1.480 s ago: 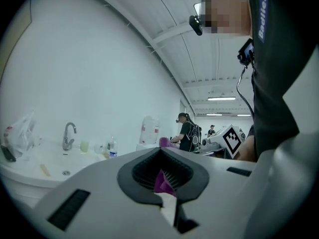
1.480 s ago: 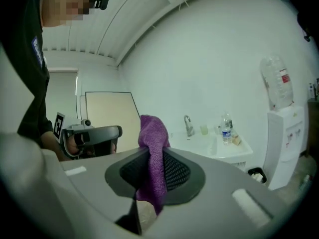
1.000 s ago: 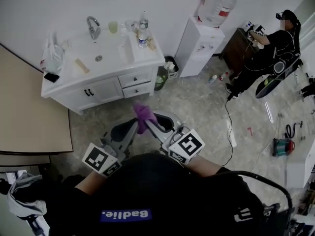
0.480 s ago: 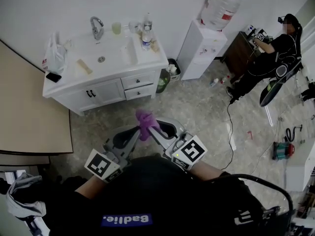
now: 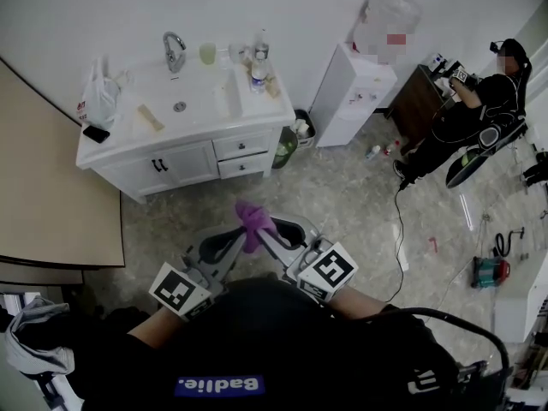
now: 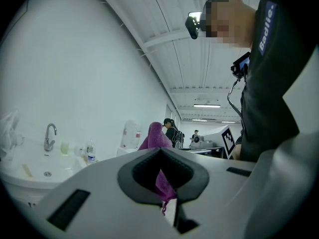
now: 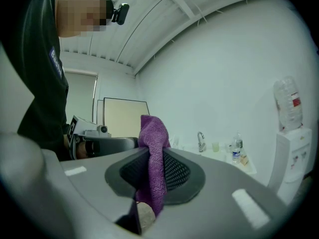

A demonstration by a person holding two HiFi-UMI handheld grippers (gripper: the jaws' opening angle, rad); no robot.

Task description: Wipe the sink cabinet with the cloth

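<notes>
Left gripper and right gripper were both clamped tight on the purple cloth, well apart from the sink cabinet. Cloth's lower part was hidden between the jaws.

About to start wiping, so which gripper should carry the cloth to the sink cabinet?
Right, probably. The right gripper clamps a thick fold of the cloth; the left gripper pinches only a thin strand. Neither is near the sink cabinet.

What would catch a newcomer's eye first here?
The purple cloth stands out low in the head view's centre, with the left gripper and right gripper both shut on it. Beyond it, at upper left, stands the white sink cabinet, not touched by the cloth. A person sits at far right.
</notes>
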